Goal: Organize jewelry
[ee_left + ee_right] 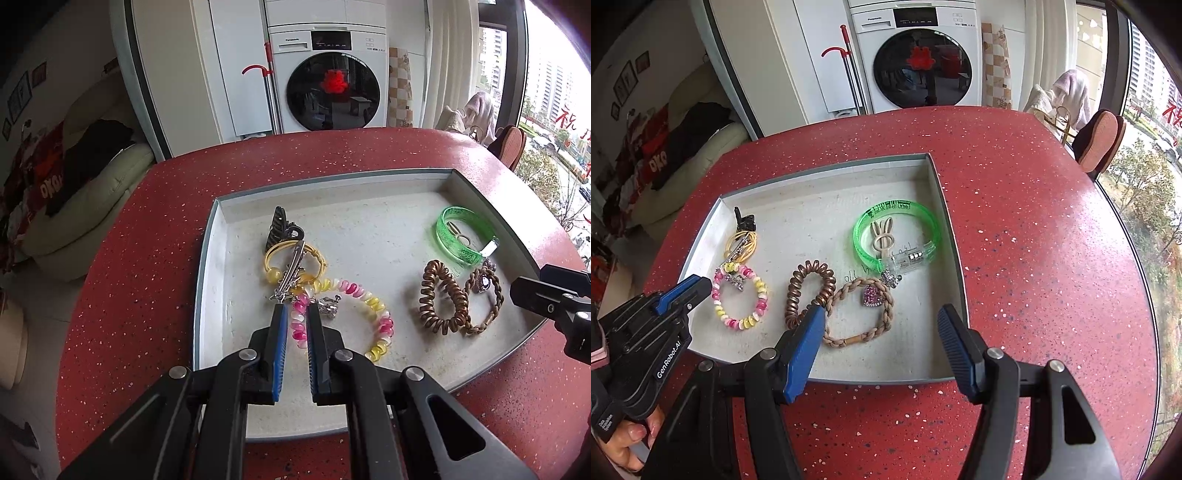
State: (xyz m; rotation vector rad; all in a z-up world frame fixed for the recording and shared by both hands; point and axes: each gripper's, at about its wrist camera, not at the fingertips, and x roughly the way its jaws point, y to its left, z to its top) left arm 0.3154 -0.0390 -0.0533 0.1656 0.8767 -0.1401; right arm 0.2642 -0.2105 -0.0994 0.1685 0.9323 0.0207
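Sorting appears to be at its pick-up stage. All the jewelry lies in the shallow grey rectangular tray [945, 206] on the red speckled desk [1034, 258].

The left gripper [294, 314] hovers low over the tray's left half. Its blue-padded fingers [279, 325] stand close together, with a section of the pink, yellow and white coiled bracelet [373, 306] seen in the narrow gap. The views do not settle whether the pads pinch the coil or merely hang above it. Beyond the fingertips a silver metal hair clip [291, 269] lies across a yellow beaded ring bracelet [295, 258] and a black claw clip [279, 225].

The right gripper [882, 321] hangs over the tray's near edge, fingers wide apart and empty. Ahead of it lie a tan braided cord bracelet [882, 314], a copper-coloured spiral hair tie [809, 284], a pink rhinestone heart charm [872, 294] and a translucent green plastic bangle [897, 218].

The next move probably calls for lifting the coiled bracelet clear of the left-hand cluster. Risk: the clip and ring overlap nearby, so a slow, straight lift should avoid dragging them.
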